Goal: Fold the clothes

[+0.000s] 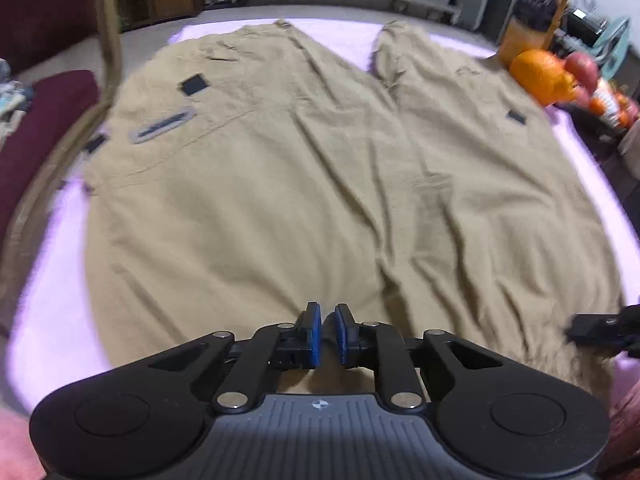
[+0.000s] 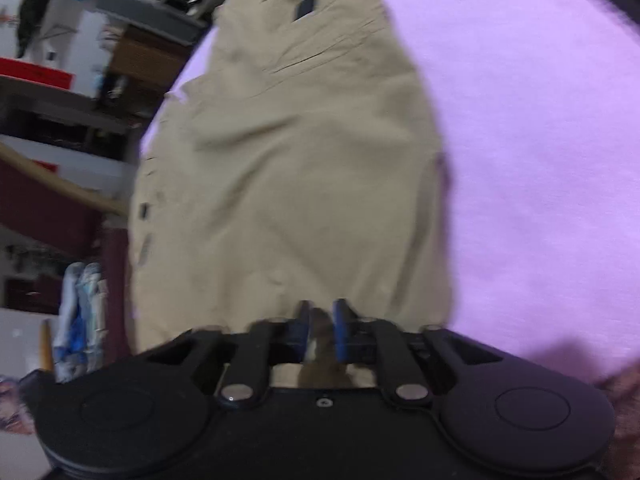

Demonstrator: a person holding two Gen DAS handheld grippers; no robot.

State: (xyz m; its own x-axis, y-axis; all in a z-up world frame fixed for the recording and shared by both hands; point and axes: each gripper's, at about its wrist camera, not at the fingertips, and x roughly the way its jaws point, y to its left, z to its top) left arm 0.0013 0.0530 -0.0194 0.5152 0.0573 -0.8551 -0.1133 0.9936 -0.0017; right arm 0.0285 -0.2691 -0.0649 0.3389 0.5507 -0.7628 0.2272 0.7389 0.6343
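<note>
Lying flat across the pink sheet [image 1: 52, 280], the khaki trousers [image 1: 280, 184] spread away from both tongs, legs pointing off toward the far shelves. No container is plainly in sight; an orange juice bottle [image 1: 536, 12] and loose fruit [image 1: 540, 76] sit at the sheet's far right corner. The left gripper [image 1: 328, 334] holds its blue pads almost together at the near cloth edge; whether fabric is caught there I cannot tell. The right gripper [image 2: 320, 330] pinches a fold of the trousers' near edge.
</note>
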